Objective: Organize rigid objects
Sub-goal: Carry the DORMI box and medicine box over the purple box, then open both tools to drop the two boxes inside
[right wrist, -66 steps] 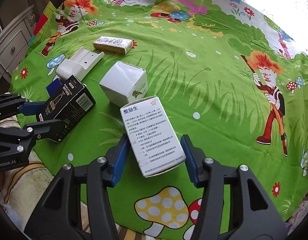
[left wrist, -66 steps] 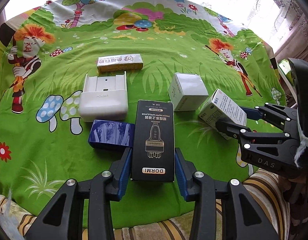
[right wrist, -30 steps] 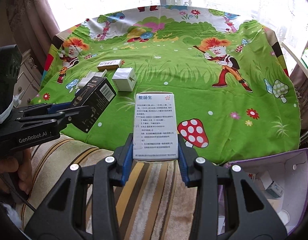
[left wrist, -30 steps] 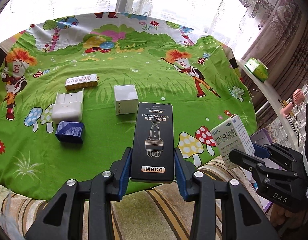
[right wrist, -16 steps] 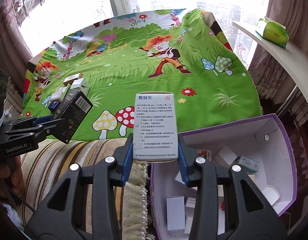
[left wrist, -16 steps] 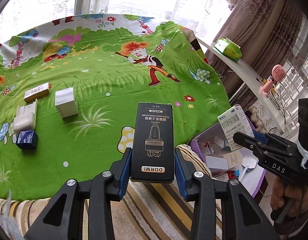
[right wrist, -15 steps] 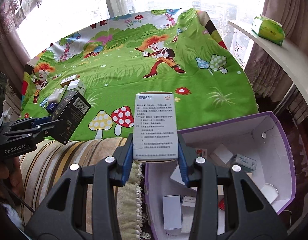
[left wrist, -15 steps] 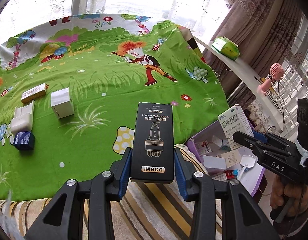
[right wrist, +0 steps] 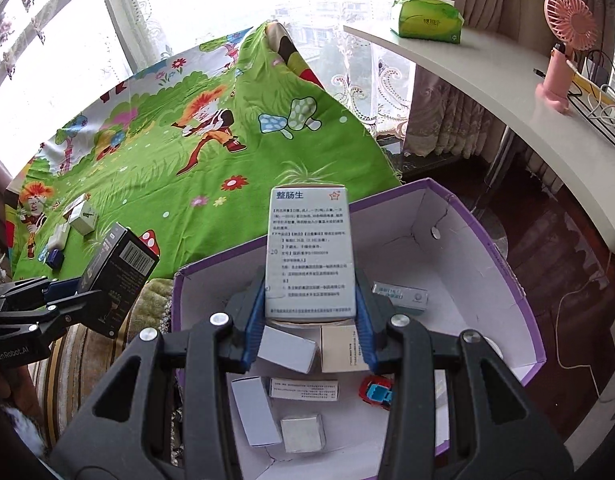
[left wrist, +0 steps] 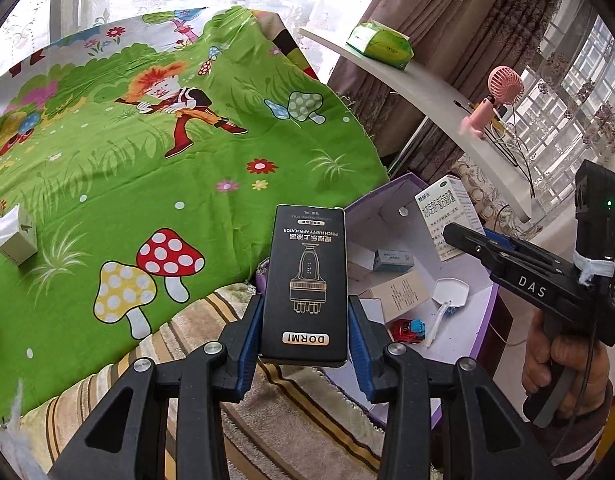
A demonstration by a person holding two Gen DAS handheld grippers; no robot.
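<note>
The right wrist view looks straight down into the purple bin (right wrist: 483, 236), showing what the left view mostly hides: several small boxes lying flat on its white floor and a toy car (right wrist: 376, 392) near the front. The left wrist view catches only the bin's far corner, but adds a white scoop (left wrist: 447, 294) and the hand (left wrist: 563, 364) gripping the right tool's handle.

The left gripper (left wrist: 305, 330) is clamped on the black box (left wrist: 305, 280) (gold print, a comb-like device drawn on its face, "DORMI" at the near end), held above the striped cushion (left wrist: 267, 420) beside the bin's edge. The right gripper (right wrist: 309, 320) is clamped on the white box (right wrist: 310, 254), pale with rows of blue print, held upright over the bin's interior. Other boxes lie far left on the green cloth (left wrist: 107, 168).
</note>
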